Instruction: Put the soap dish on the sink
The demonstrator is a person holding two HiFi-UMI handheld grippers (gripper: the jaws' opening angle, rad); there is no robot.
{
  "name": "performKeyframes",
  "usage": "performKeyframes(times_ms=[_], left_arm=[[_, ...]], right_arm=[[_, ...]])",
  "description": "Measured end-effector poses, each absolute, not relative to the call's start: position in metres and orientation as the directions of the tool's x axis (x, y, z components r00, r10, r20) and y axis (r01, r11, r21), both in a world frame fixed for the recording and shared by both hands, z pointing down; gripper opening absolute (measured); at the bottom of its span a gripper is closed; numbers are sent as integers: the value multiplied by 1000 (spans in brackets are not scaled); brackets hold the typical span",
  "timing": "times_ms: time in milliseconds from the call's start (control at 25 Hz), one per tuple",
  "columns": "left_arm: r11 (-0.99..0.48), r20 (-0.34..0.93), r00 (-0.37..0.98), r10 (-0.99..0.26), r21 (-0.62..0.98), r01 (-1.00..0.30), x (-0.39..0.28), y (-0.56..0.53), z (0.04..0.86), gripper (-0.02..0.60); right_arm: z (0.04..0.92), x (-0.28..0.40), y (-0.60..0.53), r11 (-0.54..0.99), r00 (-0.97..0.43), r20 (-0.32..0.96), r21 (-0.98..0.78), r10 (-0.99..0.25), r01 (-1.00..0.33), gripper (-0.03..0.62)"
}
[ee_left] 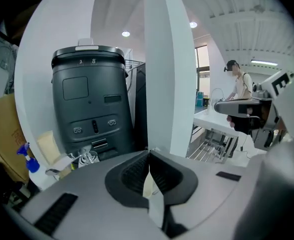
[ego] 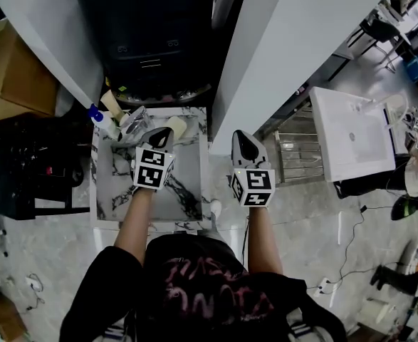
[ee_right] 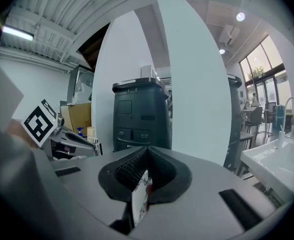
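Far left on the marble sink (ego: 188,192) there's a blue-topped spray bottle (ego: 102,122) and the faucet (ego: 134,122). Next along, the left gripper (ego: 163,135) hovers over the basin, jaws pressed together on nothing. Right by its tip a cream thing sits on the sink's back ledge, pretty sure that's the soap dish (ego: 176,126). The right gripper (ego: 243,138) hangs just past the sink's right edge, jaws closed up and empty too.

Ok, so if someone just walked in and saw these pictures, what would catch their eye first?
Probably the person's two outstretched arms. They hold the left gripper over the marble sink and the right gripper just off the sink's right edge, and both have their jaws together. After that, the tall dark grey machine standing right behind the sink.
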State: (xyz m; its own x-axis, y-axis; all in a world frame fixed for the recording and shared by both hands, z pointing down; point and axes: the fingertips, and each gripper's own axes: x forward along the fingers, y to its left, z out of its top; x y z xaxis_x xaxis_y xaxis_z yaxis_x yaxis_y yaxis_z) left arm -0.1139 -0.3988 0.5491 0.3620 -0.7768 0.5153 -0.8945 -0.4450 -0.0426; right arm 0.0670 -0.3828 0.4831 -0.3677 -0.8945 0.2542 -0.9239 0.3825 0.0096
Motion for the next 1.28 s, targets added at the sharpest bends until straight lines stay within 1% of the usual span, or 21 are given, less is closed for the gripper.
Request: performKeyframes(times_ms=[320, 520, 760, 1160, 1280], left_arm=[[-418, 435, 355, -827, -54, -907, -126, -385, 506, 17], [-401, 358, 359, -862, -50, -915, -136, -379, 472, 15], [-375, 274, 340, -899, -82, -924, -151, -368, 437, 15], [-369, 174, 350, -921, -95, -925, -169, -348, 397, 15], [-372, 162, 354, -921, -96, -923, -171, -344, 393, 15]], right_arm=[[470, 53, -373, 389, -374, 235, 17, -897, -921, 12], [464, 45, -369, 394, -379, 225, 20, -897, -919, 12], [452, 38, -364, 382, -368, 200, 33, -908, -924, 11], [442, 27, -351, 377, -362, 178, 59, -915, -924, 11], [437, 26, -349, 367, -352, 168, 71, -921, -927, 11]])
